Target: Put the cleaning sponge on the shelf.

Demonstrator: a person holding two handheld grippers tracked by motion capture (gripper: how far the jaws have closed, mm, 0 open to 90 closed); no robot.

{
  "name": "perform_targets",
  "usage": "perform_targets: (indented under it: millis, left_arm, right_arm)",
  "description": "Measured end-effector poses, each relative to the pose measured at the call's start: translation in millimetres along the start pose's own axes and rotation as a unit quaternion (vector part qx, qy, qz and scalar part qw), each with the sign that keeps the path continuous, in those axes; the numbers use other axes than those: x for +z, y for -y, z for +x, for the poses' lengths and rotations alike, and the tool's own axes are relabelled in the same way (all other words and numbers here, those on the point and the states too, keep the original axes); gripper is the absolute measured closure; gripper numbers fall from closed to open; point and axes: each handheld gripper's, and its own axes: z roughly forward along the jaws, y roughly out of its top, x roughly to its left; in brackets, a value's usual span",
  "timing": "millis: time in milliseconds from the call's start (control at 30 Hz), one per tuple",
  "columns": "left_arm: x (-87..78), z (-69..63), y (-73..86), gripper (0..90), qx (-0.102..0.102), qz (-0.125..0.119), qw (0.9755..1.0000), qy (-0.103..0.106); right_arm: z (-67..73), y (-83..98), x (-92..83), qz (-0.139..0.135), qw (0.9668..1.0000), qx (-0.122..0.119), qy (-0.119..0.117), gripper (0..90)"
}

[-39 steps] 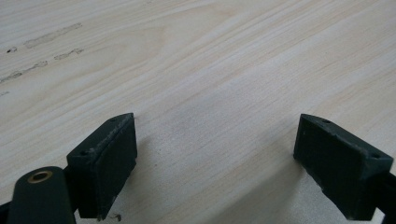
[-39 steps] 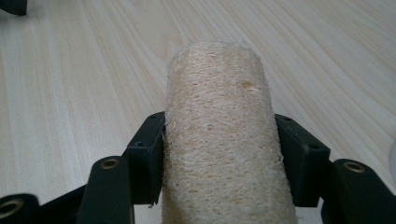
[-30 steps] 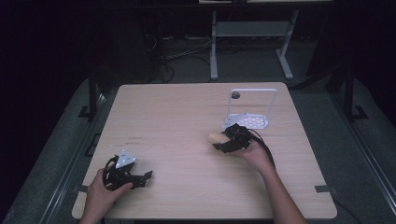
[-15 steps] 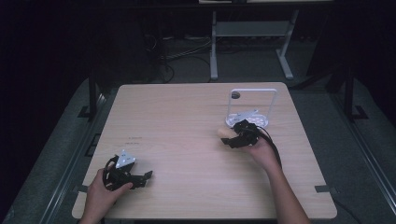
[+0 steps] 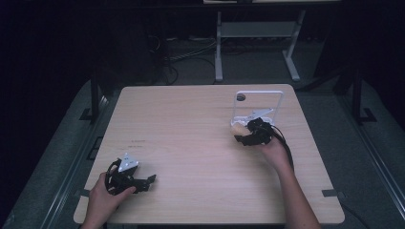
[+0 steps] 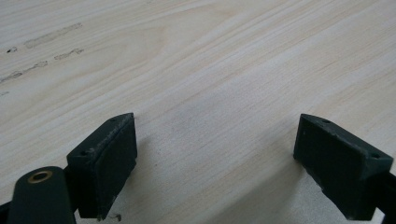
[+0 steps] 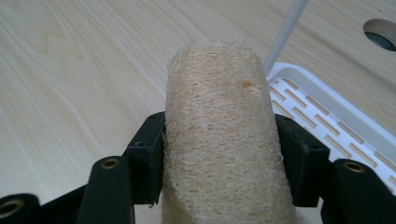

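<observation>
A light wooden table [image 5: 191,143] occupies the centre of the high view, with dark floor around it and a white metal stand [image 5: 253,43] beyond its far edge at the top of the frame. Near the table's upper right corner stands a white plastic rack [image 5: 258,102] with an upright frame and a slotted base; in the right gripper view the slotted base [image 7: 327,121] fills the right side of the frame and a thin white bar of the frame rises at upper right. A round hole [image 5: 240,97] in the tabletop lies just left of the rack's upper part. The right gripper [image 5: 243,135], held by the right hand [image 5: 272,150] at centre right of the high view, sits just at the near edge of the rack. Its 2 jaws are closed on a tan loofah sponge [image 7: 219,140], a fibrous cylinder that runs up the middle of the right gripper view with a pad pressed against each side; in the high view the sponge [image 5: 236,127] shows as a pale end at the gripper's left tip, beside the rack base. The left gripper [image 5: 149,182] rests at the lower left of the high view in the left hand [image 5: 102,198], well apart from the rack. In the left gripper view its jaws stand wide apart over bare wood with nothing between them.
</observation>
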Motion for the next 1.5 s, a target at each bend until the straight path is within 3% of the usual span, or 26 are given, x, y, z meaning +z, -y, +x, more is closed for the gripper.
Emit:
perform_targets:
  millis: [433, 733, 1333, 1500]
  left_arm:
    - [0.0, 0.1, 0.0, 12.8, 0.000, 0.000, 1.0000, 0.000]
    - [-0.1, 0.1, 0.0, 12.9, 0.000, 0.000, 1.0000, 0.000]
    - [0.0, 0.1, 0.0, 12.9, 0.000, 0.000, 1.0000, 0.000]
    - [0.0, 0.1, 0.0, 12.9, 0.000, 0.000, 1.0000, 0.000]
  right_arm:
    - [-21.3, 3.4, 7.5, -0.001, 0.9989, 0.028, 0.037, 40.8]
    - [-34.2, -0.6, 19.0, 0.014, 0.9972, 0.043, 0.059, 40.8]
    - [-45.3, -0.6, 34.1, 0.036, 0.9950, 0.049, 0.078, 40.2]
    - [-46.3, -0.2, 35.0, 0.037, 0.9951, 0.048, 0.078, 35.1]
